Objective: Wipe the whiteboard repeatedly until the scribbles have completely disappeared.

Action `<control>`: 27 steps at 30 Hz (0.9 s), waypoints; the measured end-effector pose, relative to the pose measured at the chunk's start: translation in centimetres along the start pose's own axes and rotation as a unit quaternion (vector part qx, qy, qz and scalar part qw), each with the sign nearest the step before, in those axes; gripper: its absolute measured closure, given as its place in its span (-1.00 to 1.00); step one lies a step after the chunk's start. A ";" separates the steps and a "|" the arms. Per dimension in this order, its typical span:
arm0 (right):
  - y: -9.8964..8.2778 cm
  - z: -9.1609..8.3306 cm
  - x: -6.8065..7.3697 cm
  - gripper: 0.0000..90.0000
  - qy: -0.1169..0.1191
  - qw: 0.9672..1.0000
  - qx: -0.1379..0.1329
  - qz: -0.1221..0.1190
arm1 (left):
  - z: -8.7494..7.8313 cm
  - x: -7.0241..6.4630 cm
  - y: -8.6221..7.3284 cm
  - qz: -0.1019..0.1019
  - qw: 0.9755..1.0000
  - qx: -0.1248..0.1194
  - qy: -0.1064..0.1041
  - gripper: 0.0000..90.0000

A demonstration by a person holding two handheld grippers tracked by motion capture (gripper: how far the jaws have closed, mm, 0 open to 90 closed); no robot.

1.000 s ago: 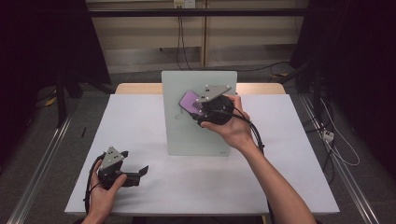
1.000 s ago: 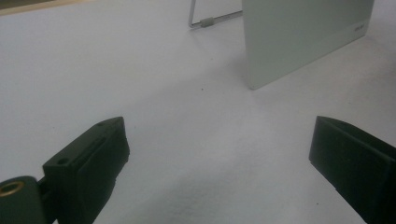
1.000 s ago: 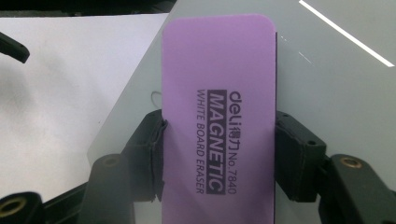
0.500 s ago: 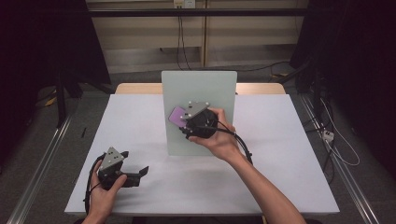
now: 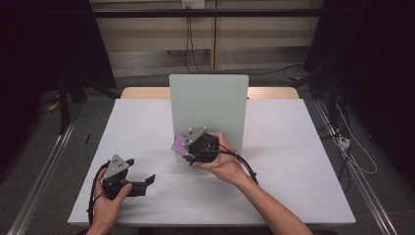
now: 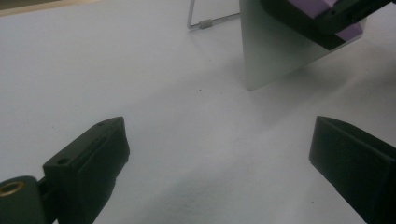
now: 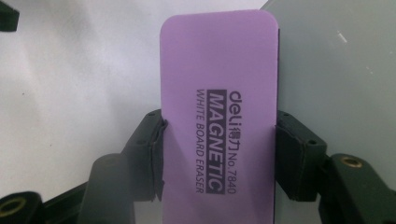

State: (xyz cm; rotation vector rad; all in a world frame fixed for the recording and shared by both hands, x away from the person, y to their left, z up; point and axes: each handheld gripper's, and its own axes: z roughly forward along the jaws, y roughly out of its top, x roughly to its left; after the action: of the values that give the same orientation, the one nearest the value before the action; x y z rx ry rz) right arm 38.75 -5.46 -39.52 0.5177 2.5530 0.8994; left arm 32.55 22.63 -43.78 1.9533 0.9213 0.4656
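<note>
The right gripper [image 5: 188, 149] is clamped on a purple whiteboard eraser [image 5: 179, 144], its two black jaws pressing the eraser's long sides so that the printed face, which reads "MAGNETIC WHITE BOARD ERASER", looks back at the right gripper view [image 7: 218, 121]. In the high view the eraser sits low on the front of the upright pale whiteboard [image 5: 215, 98], near its lower left corner, and the person's right hand [image 5: 222, 164] wraps the gripper body from below. Whether the eraser's underside actually presses on the board is hard to tell; in the right gripper view it seems to lie against the board's grey face [image 7: 341, 74], with part of it jutting past the board's left edge. The left gripper [image 5: 142, 183] rests low over the white table [image 5: 293, 161] near the front left, well apart from the board, held in the left hand [image 5: 107, 203]. Its jaws stand wide with nothing between them, as the left gripper view shows, bare tabletop [image 6: 187, 121] lying in the gap and the board's lower corner [image 6: 275, 56] beyond.
</note>
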 end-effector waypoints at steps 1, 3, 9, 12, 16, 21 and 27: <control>-0.1 0.1 0.1 -0.07 0.003 1.000 0.001 0.002 | 0.0 0.0 0.0 0.000 1.000 0.000 0.000 -0.90; -0.3 0.1 0.1 -0.07 0.004 1.000 -0.001 -0.001 | 0.0 0.0 0.0 0.000 1.000 -0.001 0.000 -0.90; -0.1 -1.3 -0.6 -0.07 -0.017 1.000 -0.011 0.008 | -0.1 0.1 0.0 -0.001 1.000 -0.001 0.002 -0.90; 0.3 -3.1 -1.9 -0.07 -0.037 0.999 -0.021 0.018 | 0.0 0.1 0.0 -0.001 1.000 -0.002 0.001 -0.90; 1.3 -5.2 -3.6 -0.07 -0.060 0.997 -0.037 0.032 | 0.0 -0.1 0.0 -0.001 1.000 -0.001 -0.001 -0.90; 2.5 -7.3 -5.3 -0.07 -0.084 0.994 -0.053 0.041 | 0.0 0.1 0.0 -0.002 1.000 -0.001 0.000 -0.90; 4.0 -8.7 -6.7 -0.07 -0.102 0.990 -0.076 0.055 | 0.0 0.1 0.0 0.000 1.000 0.000 0.003 -0.91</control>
State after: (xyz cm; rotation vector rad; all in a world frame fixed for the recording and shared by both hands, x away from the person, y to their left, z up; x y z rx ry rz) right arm 41.30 -10.07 -29.03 0.6731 2.2710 1.0139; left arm 32.61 22.65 -43.76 1.9539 0.9244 0.4721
